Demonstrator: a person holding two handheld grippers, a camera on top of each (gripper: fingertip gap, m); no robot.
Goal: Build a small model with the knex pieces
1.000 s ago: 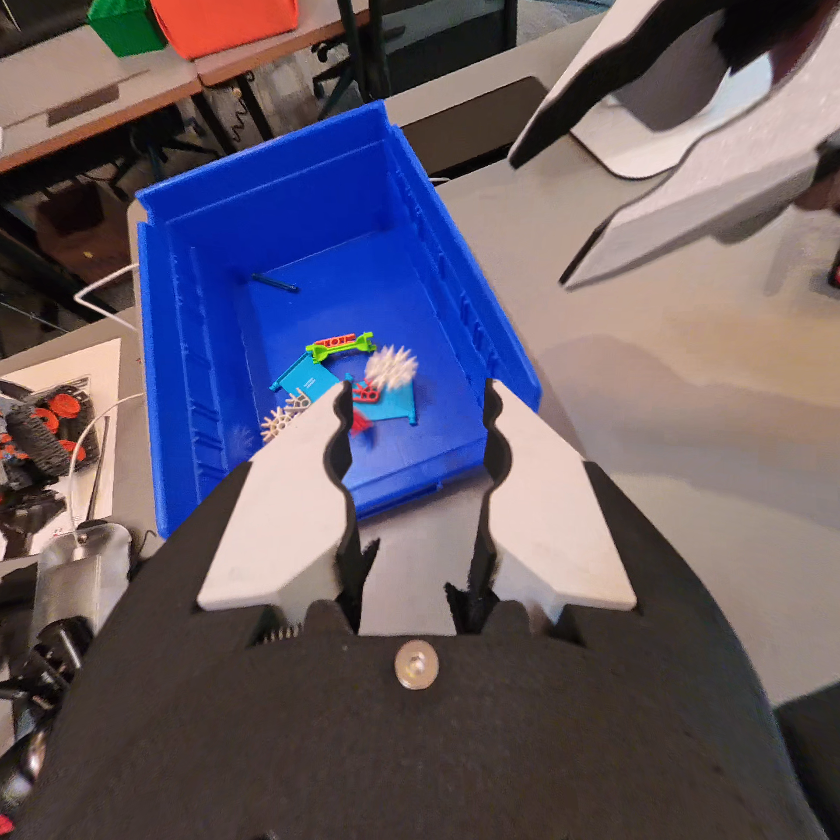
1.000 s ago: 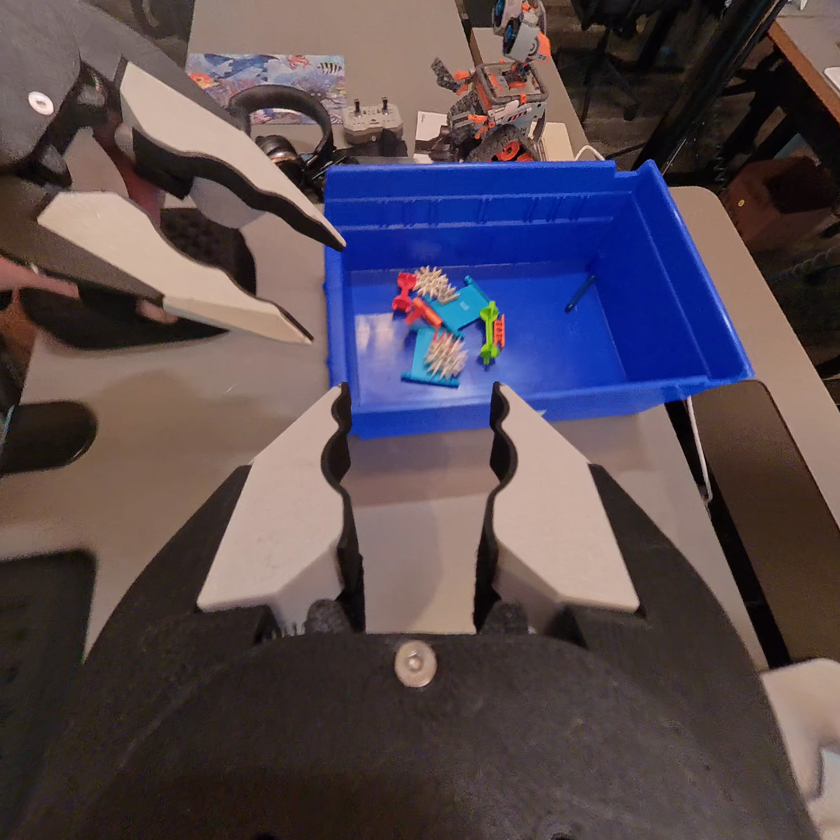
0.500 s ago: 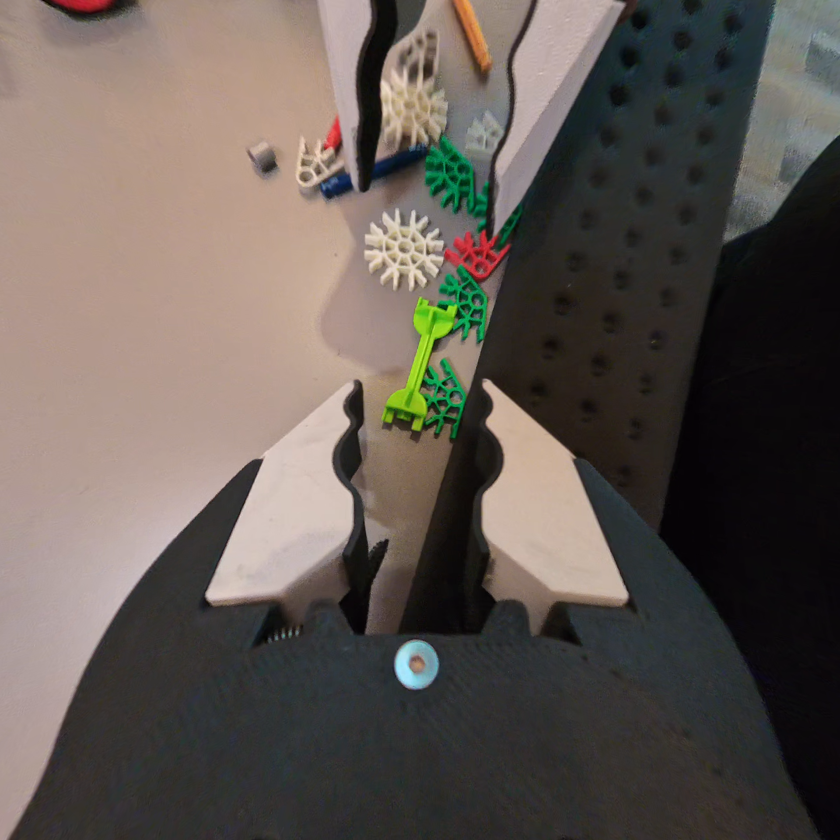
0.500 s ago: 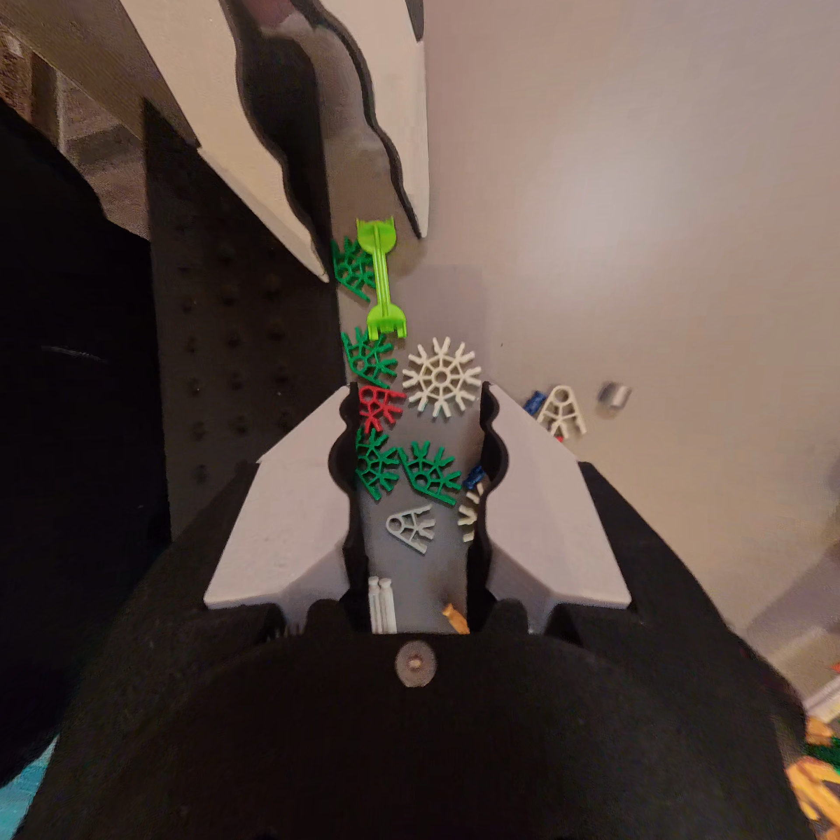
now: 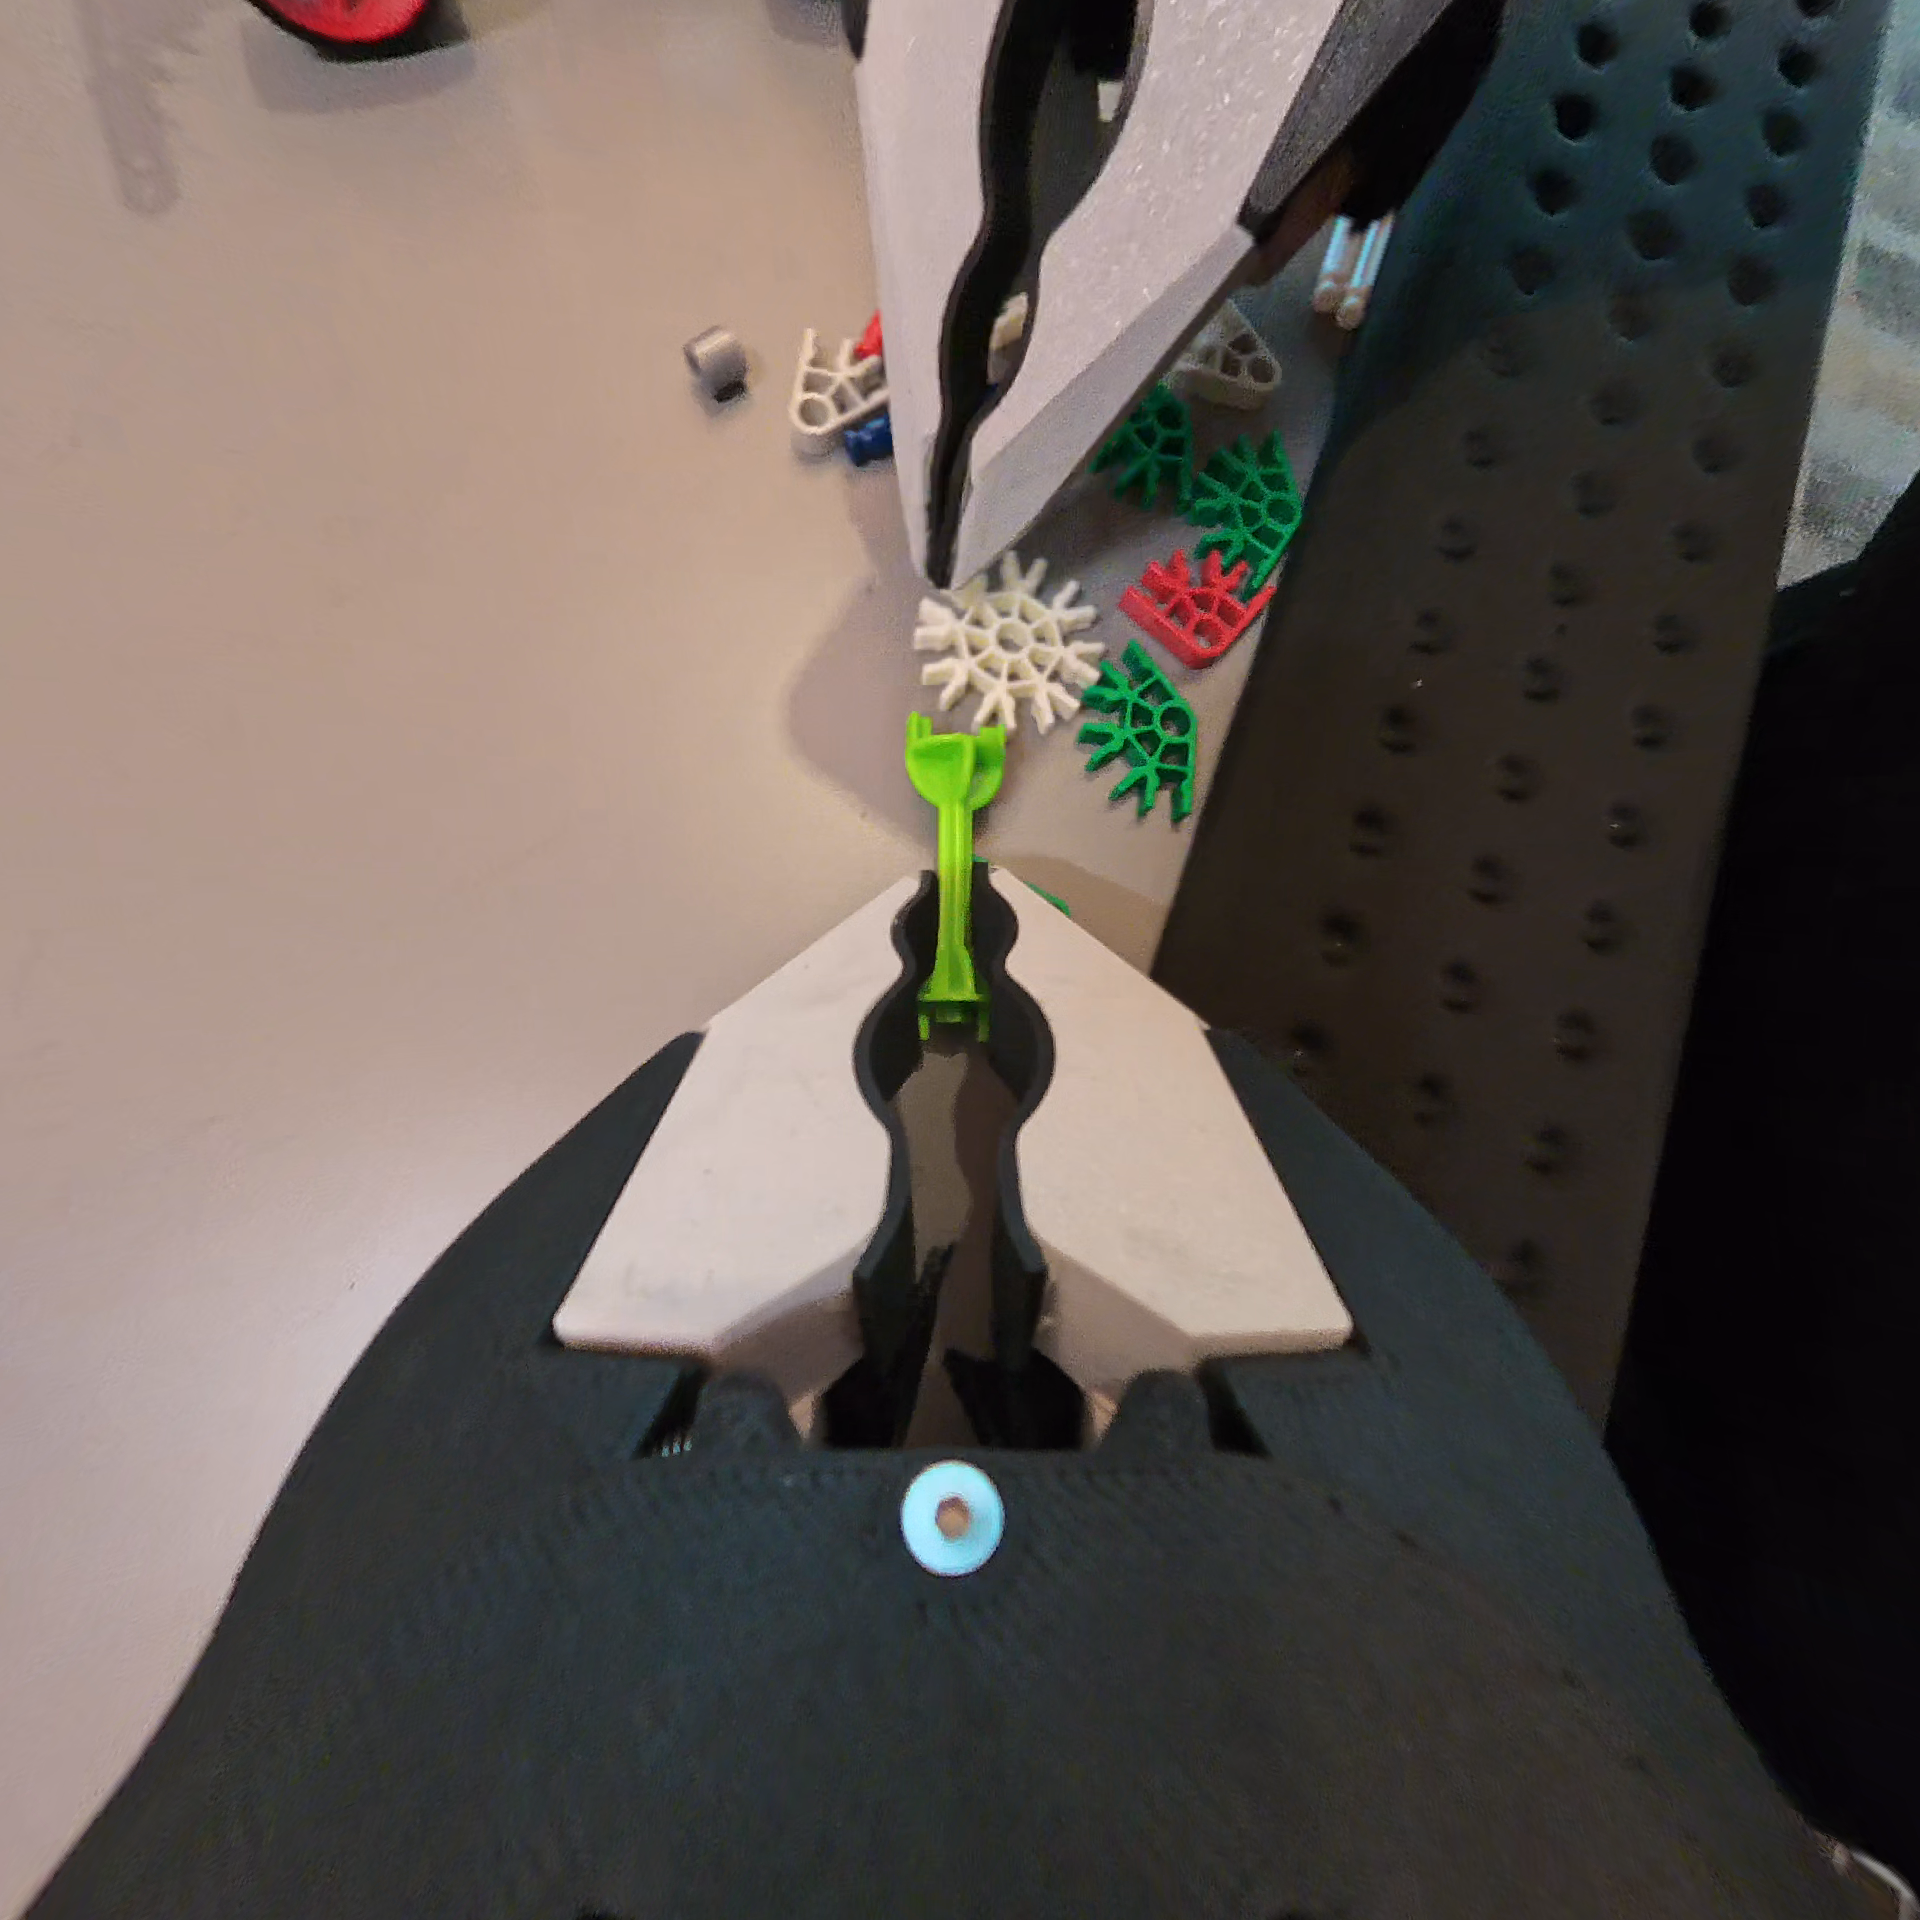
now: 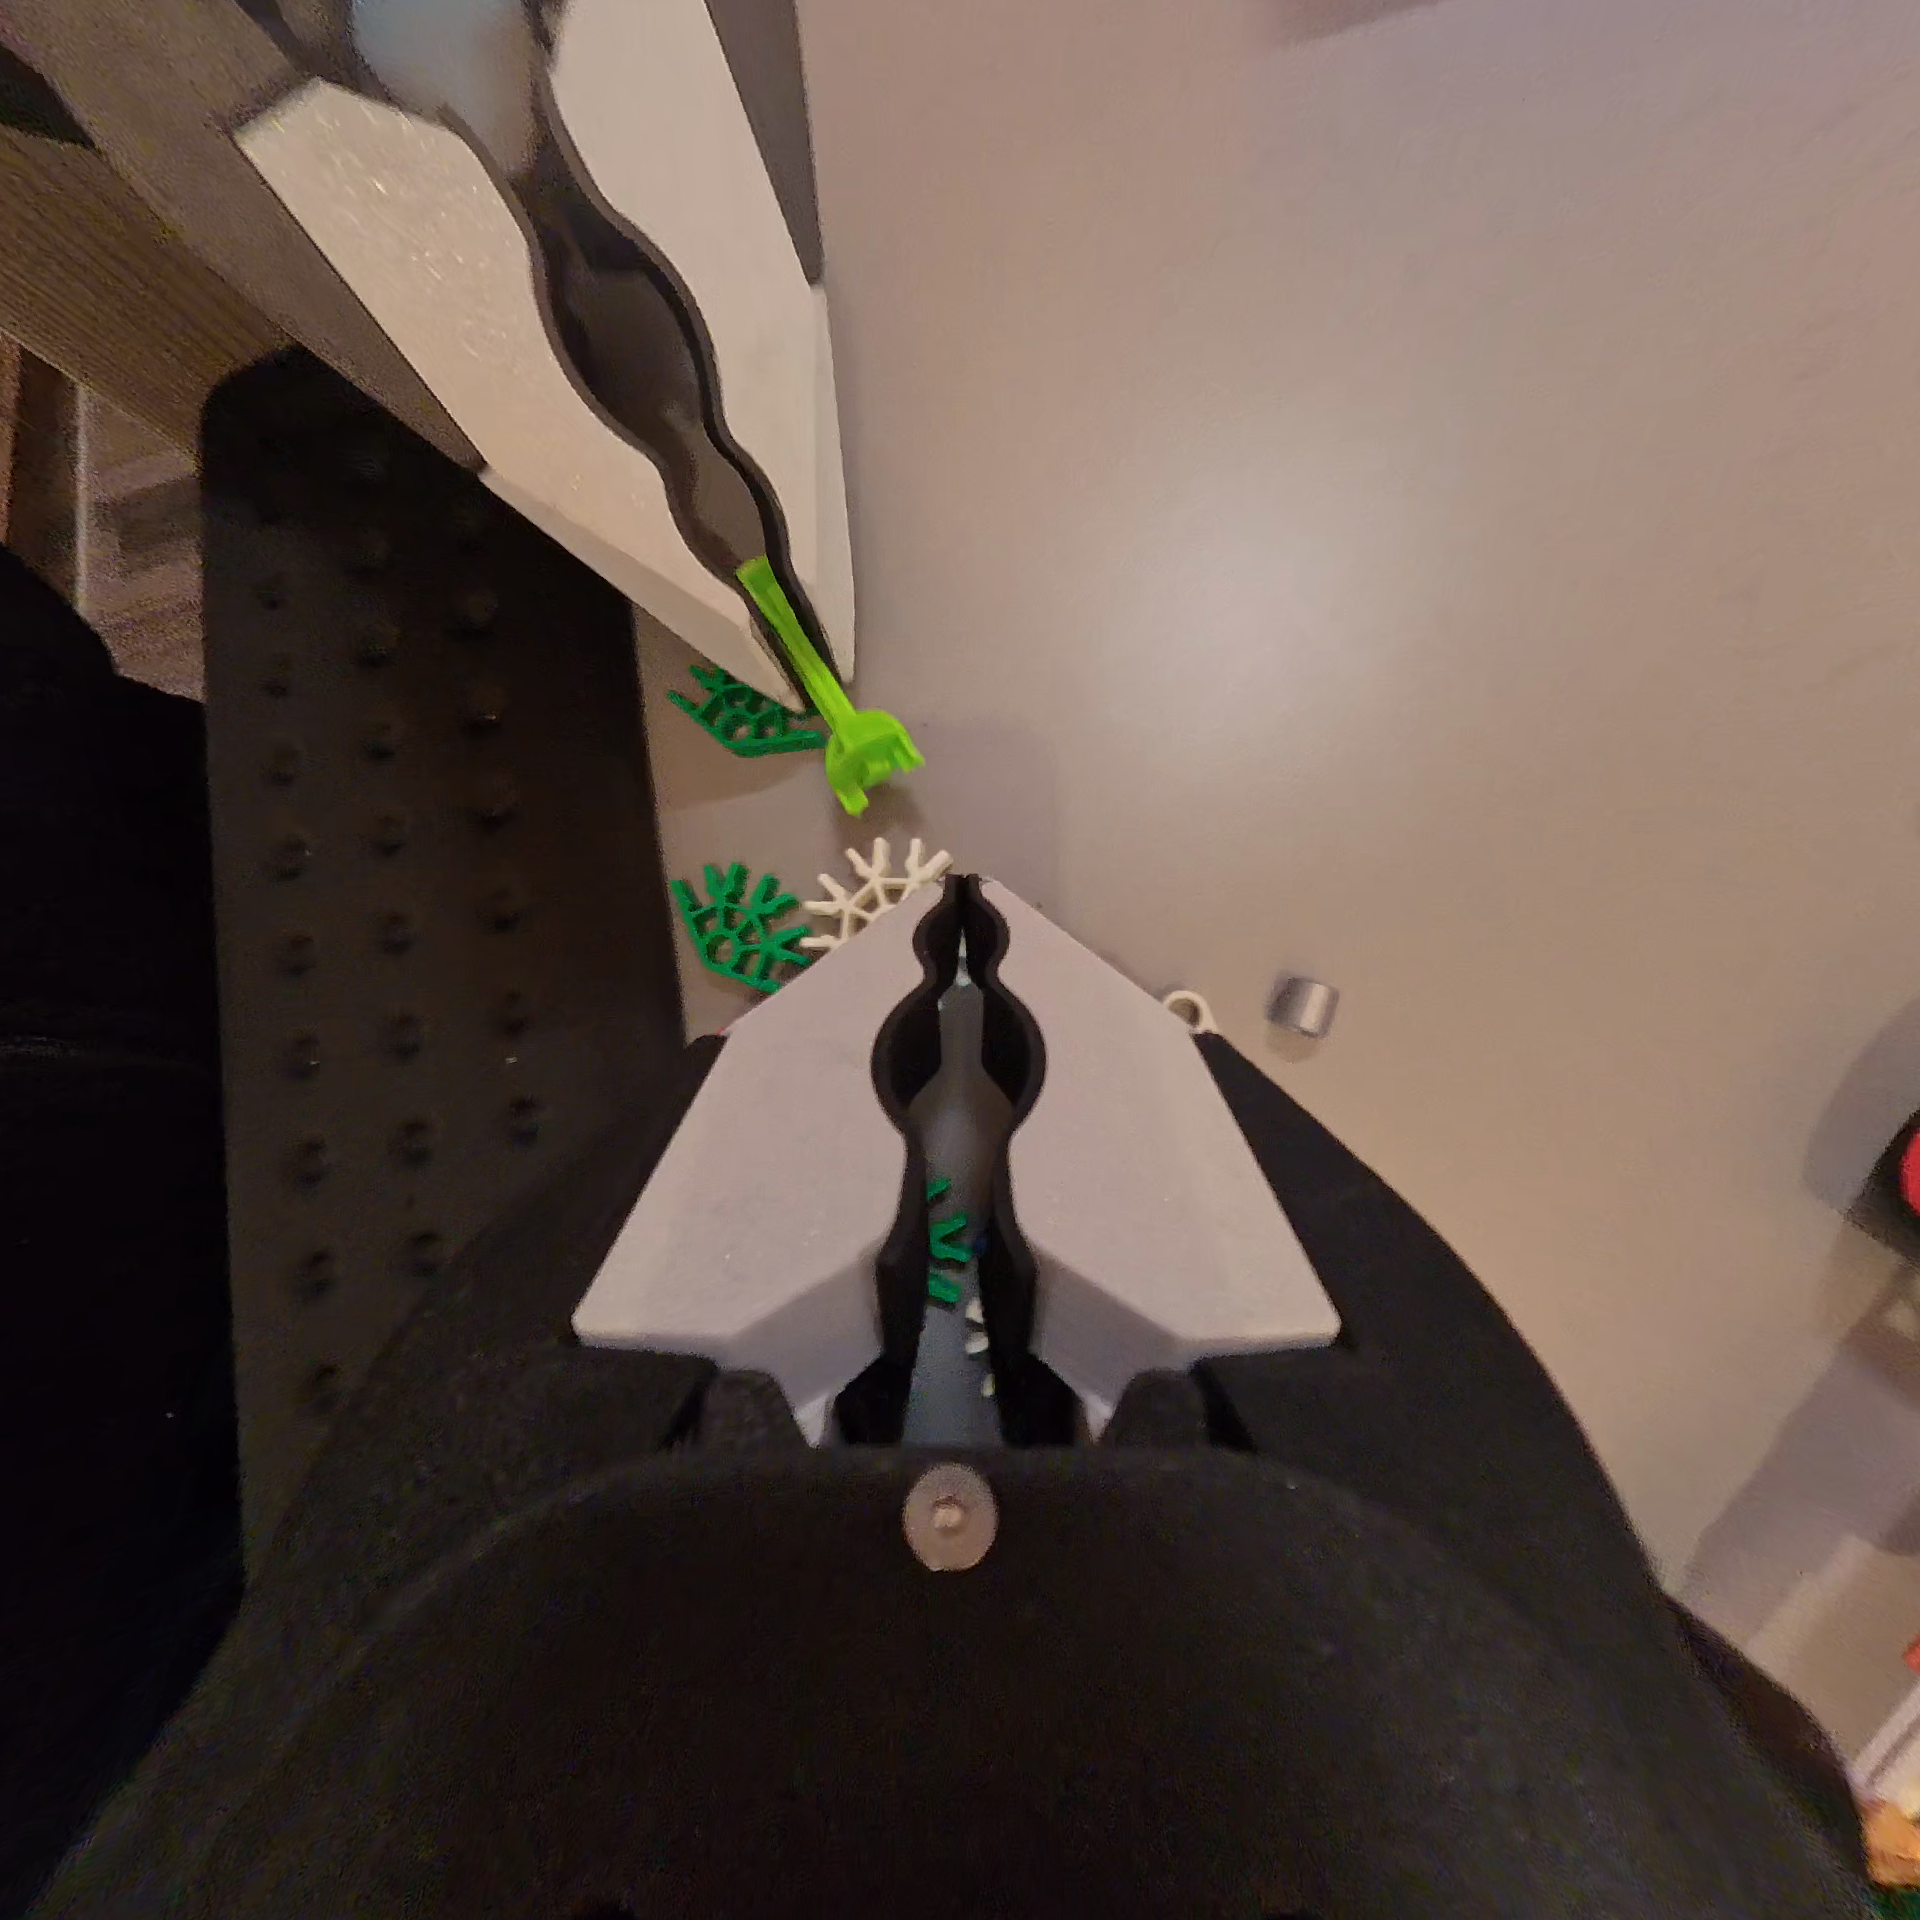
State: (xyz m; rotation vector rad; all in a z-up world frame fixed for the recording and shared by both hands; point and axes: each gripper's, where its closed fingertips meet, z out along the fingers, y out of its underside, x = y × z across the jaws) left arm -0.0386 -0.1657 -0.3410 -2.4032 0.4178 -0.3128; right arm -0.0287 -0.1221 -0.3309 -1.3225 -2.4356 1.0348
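Observation:
My left gripper (image 5: 951, 883) is shut on a lime green rod (image 5: 954, 790), gripping it near one end while its forked far end sticks out forward. The rod points toward a white snowflake connector (image 5: 1013, 649) lying flat on the grey table (image 5: 416, 727). My right gripper (image 6: 961, 883) is shut, its tips on a spoke at the edge of the white snowflake connector (image 6: 873, 899). In the left wrist view the right gripper (image 5: 940, 561) comes down from the top. In the right wrist view the left gripper (image 6: 810, 686) holds the rod (image 6: 868, 758) slightly lifted.
Several green connectors (image 5: 1143, 743) and a red connector (image 5: 1195, 618) lie beside the snowflake, along the edge of a black perforated board (image 5: 1507, 779). A small grey spacer (image 5: 715, 358) and a white connector (image 5: 831, 384) lie farther out. My hands' fingertips stand some 5 cm from each other.
A second ago both grippers were open over a blue bin. They moved to the loose pieces on the table. Since half a second ago both have shut, the left on the lime rod.

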